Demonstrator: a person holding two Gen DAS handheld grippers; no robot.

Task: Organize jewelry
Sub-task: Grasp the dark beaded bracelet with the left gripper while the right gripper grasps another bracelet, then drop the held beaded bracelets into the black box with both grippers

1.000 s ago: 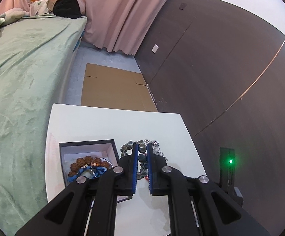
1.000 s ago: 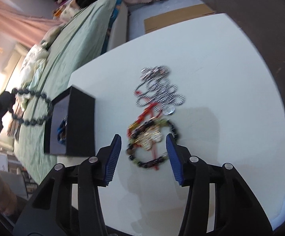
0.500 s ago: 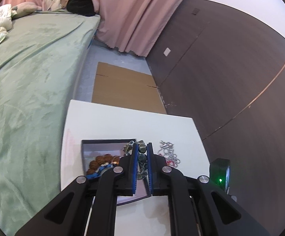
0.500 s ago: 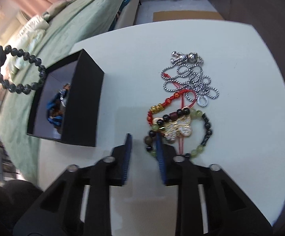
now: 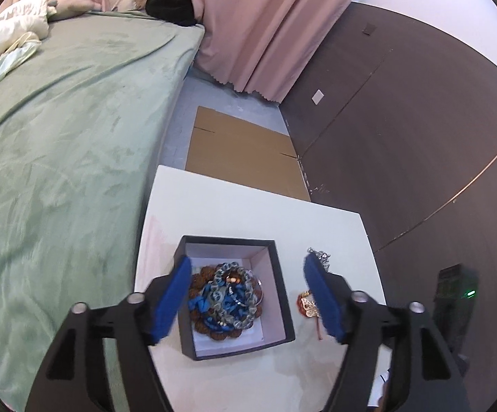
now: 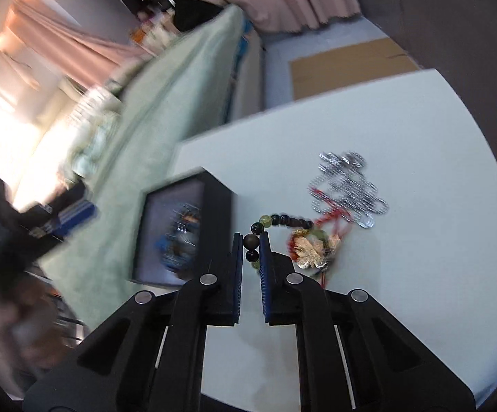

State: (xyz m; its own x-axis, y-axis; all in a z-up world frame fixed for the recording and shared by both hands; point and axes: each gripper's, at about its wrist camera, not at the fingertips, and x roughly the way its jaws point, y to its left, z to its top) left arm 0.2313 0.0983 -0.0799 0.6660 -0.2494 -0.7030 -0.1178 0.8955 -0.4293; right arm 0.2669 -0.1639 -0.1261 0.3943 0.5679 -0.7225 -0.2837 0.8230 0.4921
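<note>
box point(image 5: 280, 285): black outside, pale lining
bracelet point(image 6: 284, 220): dark and green beads
chain point(image 6: 349, 185): silver
table point(image 5: 241, 213): white
bedspread point(image 5: 59, 158): green

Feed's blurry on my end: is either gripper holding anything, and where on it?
The right gripper pinches the beaded bracelet by a few dark beads at one end. The left gripper is open, holding nothing.
</note>
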